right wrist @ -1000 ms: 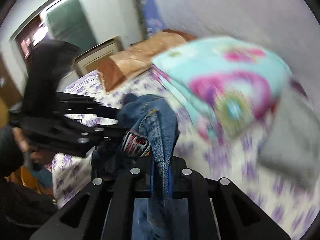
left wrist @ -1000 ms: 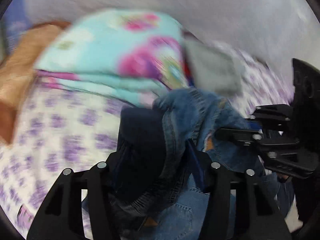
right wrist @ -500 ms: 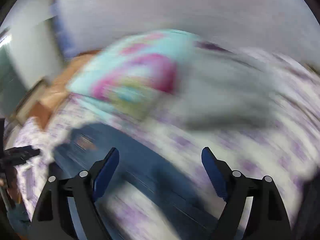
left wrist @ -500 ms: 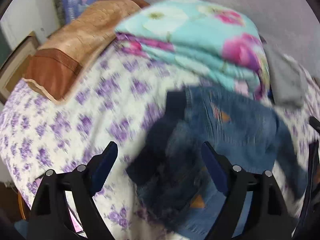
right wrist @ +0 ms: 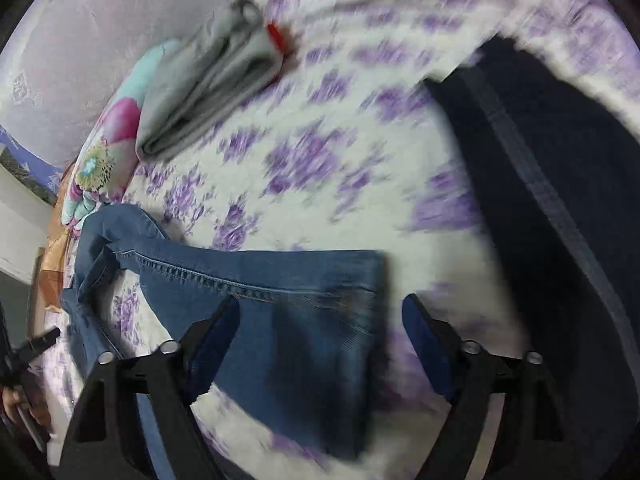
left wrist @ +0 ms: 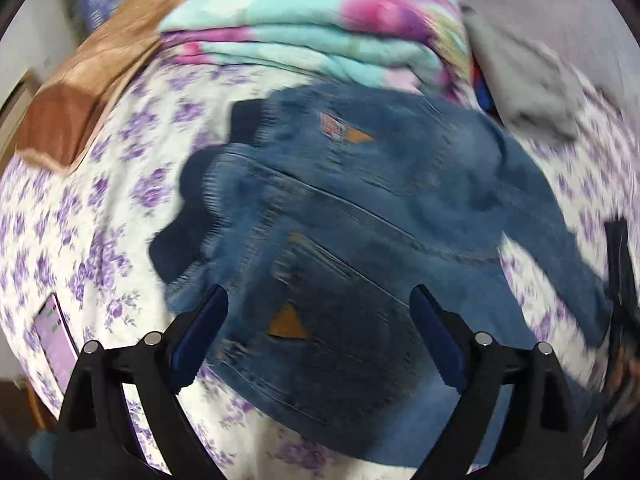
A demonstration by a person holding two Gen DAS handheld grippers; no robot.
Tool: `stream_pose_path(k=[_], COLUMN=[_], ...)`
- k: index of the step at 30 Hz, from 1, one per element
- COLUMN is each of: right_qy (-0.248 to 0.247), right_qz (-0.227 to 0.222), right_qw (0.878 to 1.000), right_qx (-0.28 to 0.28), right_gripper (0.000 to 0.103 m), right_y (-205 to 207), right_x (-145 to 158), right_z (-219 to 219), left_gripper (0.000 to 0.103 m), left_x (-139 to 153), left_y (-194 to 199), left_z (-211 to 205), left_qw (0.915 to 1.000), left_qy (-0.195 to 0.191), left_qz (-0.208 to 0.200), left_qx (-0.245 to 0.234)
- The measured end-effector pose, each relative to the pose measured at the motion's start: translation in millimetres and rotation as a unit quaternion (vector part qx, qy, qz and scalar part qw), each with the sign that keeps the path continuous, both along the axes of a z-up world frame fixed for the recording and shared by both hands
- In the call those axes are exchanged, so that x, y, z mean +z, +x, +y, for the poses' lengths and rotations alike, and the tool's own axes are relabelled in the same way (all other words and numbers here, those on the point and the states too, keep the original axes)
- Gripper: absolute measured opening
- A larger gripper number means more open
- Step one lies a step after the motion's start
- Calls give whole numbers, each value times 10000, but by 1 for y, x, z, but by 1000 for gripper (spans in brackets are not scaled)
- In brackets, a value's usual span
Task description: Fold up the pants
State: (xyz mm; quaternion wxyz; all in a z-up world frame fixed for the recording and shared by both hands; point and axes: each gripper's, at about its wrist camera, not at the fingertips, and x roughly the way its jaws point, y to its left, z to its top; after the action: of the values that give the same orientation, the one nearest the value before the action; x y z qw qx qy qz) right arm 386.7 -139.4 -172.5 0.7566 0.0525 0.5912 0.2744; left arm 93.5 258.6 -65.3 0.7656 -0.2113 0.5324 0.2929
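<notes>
Jeans [left wrist: 360,216] dumped in a heap mid-bed, waist bunched near the folded quilt [left wrist: 320,28] — no fold made yet. Left gripper [left wrist: 318,336] gaping wider above the seat, empty; right gripper [right wrist: 320,344] narrowing over a leg hem, nothing pinched.

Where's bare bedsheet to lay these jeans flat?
Open sheet lies between the grey folded cloth, the jeans leg and the dark garment. Crowded by the floral blanket and brown pillow.

Blurred by motion: jeans [left wrist: 360,216] waist, bedsheet [right wrist: 320,152] print; dark garment [right wrist: 560,184] cut off at right edge.
</notes>
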Motion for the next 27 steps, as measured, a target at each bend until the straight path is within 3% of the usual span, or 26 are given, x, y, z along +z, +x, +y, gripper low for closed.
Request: stream_pose_path(k=[1,2,3,6,8,9,10,11,12,14,15,17,19,21,22,24,27], right_qy=[13,261,481,1006,1043,918,792,653,335,-342,-822,-996,-538,-277,-228,-237,-221], right_qz=[131,275,231,-882,-1651,-2124,-2334,-2357,-2245,-1764,-1443,-1162,-1055,-1083,-1011,-910,-158], right_qw=[9999,9993,9985,9900,9746,9579,9425,9322,9199,9085,9000,9044,9356,9680,9755,9791,9706], right_qx=[-77,-80,-101,449,1100,1702,2257,2668,3197,3773,4030,3984,3325,2248,1940,1804,2392], right_gripper=[27,16,16,15,15,16,18,28,51,73,73,73,73,73,73,73,73], right_y=[6,11,15,1,-24,-46,-65,-77,-93,-111,-120,-118,-96,-64,-54,-48,-68], right_x=[-4,-3,10,96,146,169,178,179,170,141,118,102,101,97,92,73,35], right_z=[3,3,4,4,2,0,-2,-4,-7,-14,-22,-32,-53,-67,-68,-57,-30], left_gripper=[90,90,90,90,90,90,90,90,90,90,90,90,90,90,90,90,90], left_x=[1,1,-1,-15,-26,-34,-41,-45,-48,-49,-49,-48,-47,-48,-48,-47,-45], left_y=[3,5,7,10,10,8,7,5,3,1,-1,-3,-8,-11,-12,-14,-15], left_z=[-7,-13,-17,-24,-24,-24,-23,-23,-23,-25,-26,-27,-27,-26,-25,-24,-25], left_qw=[10000,9999,9998,9997,9994,9988,9983,9980,9978,9978,9979,9978,9976,9971,9968,9967,9965], left_qy=[39,48,19,-138,-230,-284,-333,-373,-406,-407,-400,-375,-363,-363,-372,-372,-270], left_qz=[-18,-61,-57,161,268,388,480,505,497,510,506,539,580,628,636,627,687], left_qx=[-64,-142,-185,-142,-59,16,76,114,139,113,85,81,144,251,297,354,385])
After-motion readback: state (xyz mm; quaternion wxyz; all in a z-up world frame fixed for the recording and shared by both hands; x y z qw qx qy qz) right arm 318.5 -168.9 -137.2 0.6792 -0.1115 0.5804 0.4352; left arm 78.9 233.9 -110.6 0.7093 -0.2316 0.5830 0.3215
